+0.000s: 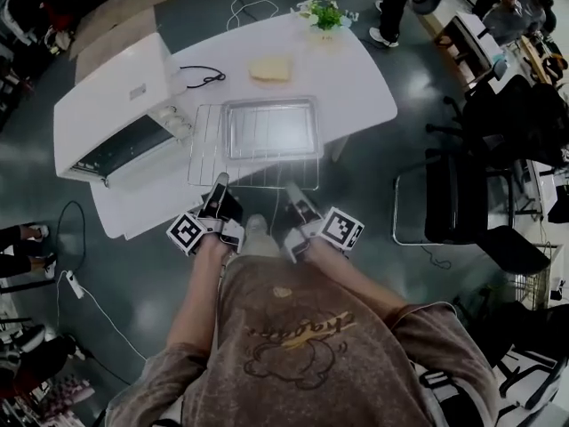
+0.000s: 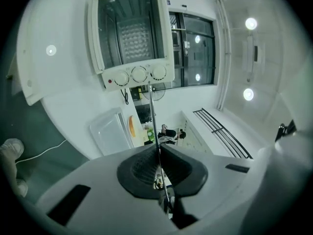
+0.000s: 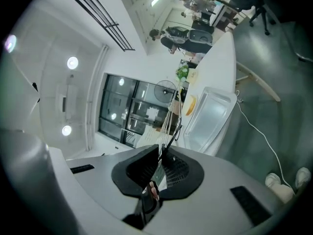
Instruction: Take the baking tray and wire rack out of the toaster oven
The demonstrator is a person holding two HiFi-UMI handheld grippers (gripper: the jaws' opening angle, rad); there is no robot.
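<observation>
White table [image 1: 364, 78] fills the upper centre of the head view, on a dark floor.

Toaster oven [image 1: 111, 105]: white box at the table's left end, door dropped open, dark cavity showing, three knobs at its right.

Wire rack [image 1: 204, 149]: thin silver grid, flat, centre of frame just right of the oven. Its near right corner juts past the table's rim. Cannot tell whether it rests on the table.

Baking tray [image 1: 271, 127]: shallow, rectangular, dull silver with a raised rim. It sits on the rack's far right part and is empty.

Left gripper [image 1: 216, 185]: at the rack's near edge, left of centre. In its own view the left gripper [image 2: 157, 151] is pinching one thin wire.

Right gripper [image 1: 292, 189]: at the same edge, further right. The right gripper [image 3: 161, 153] is clamped on the rack's rim wire.

Pale flat bread-like piece [image 1: 270, 69] lies beyond the tray. Small green plant [image 1: 325, 13] stands at the table's top edge. Black cable [image 1: 206, 78] runs near the oven.
</observation>
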